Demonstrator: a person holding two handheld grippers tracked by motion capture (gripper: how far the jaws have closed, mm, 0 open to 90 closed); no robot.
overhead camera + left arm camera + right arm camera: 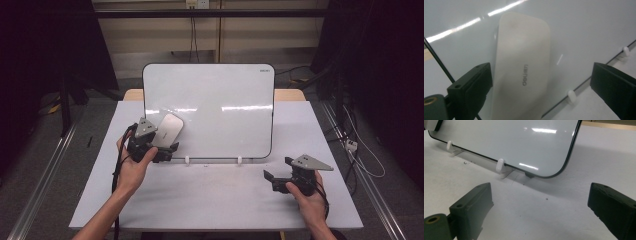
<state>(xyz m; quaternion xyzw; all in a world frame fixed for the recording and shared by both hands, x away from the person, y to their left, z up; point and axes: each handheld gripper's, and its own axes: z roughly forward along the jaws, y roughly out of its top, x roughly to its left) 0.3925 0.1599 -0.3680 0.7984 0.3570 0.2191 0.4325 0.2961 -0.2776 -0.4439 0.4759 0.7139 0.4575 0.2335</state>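
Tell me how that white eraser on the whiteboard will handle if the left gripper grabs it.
The eraser looks rigid with a smooth rounded shell, so the open left gripper may slip on it. It clings to the tilted whiteboard, probably magnetically, so expect slight resistance. Probably light.

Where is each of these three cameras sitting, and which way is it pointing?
High view: above the person's side, looking forward and down on the table; both forearms show, with the left gripper and the right gripper.
Left gripper view: rides the left gripper, looking along its open jaws at the white eraser lying on the whiteboard.
Right gripper view: rides the right gripper, looking between its open jaws across the table at the whiteboard's lower edge and its white clip.
Shared: all three see the whiteboard.
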